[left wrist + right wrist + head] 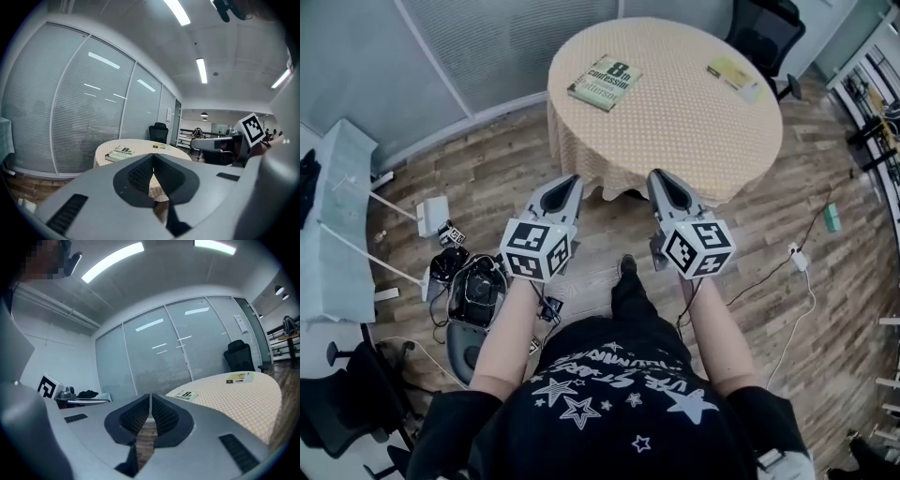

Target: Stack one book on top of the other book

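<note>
Head view: the round worktop (675, 131) under a dotted cloth carries both books. The green book (605, 82) lies near its left edge and the yellow book (733, 77) near its right edge, well apart from each other. The yellow book's cover print is too small to read. The left claw (572, 178) and right claw (657, 174) point at the worktop's near edge, both short of it and well apart from either book. Marker cubes cover the hands, and both pairs of jaws look closed.

Left gripper view: the left claw (153, 156) has its jaws together with nothing between them. Its grey body hides the worktop's (140, 143) near edge. The green book (120, 153) lies beyond and left of the tips, and the yellow book (160, 146) is a small strip farther back.

Right gripper view: the right claw (150, 395) has its jaws pressed together and empty. The green book (183, 395) lies ahead to the right, and the yellow book (239, 377) farther right, in front of an office chair (239, 355).
</note>
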Tool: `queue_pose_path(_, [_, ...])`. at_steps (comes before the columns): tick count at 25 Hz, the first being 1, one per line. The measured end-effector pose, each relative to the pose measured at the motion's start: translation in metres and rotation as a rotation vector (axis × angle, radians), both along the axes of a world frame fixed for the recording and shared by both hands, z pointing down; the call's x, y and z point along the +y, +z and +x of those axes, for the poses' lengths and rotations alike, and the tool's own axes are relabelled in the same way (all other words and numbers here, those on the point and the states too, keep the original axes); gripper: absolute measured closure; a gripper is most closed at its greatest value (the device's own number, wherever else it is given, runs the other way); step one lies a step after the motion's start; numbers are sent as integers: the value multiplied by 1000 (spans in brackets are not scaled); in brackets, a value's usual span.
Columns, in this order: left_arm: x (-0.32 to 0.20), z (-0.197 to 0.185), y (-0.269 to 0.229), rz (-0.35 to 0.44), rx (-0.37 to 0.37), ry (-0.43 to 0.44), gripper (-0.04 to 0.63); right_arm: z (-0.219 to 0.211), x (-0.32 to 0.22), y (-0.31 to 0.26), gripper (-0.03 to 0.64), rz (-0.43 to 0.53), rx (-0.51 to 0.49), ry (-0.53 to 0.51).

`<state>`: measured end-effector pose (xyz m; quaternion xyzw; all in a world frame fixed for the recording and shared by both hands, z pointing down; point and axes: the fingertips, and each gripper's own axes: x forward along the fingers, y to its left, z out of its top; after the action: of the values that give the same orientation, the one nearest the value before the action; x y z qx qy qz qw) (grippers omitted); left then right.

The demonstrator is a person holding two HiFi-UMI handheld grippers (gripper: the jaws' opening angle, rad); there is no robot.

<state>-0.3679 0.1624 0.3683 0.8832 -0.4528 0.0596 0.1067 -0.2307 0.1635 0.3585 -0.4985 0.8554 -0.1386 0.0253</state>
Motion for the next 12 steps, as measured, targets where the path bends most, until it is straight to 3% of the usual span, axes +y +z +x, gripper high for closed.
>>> queue_pose_path(10, [-84, 18, 11, -46, -57, -71, 589, 23, -96, 5, 584, -18, -56, -57])
queue_pose_path(12, [-98, 23, 11, -70, -36, -79, 589, 30, -113, 9, 584, -31, -34, -52])
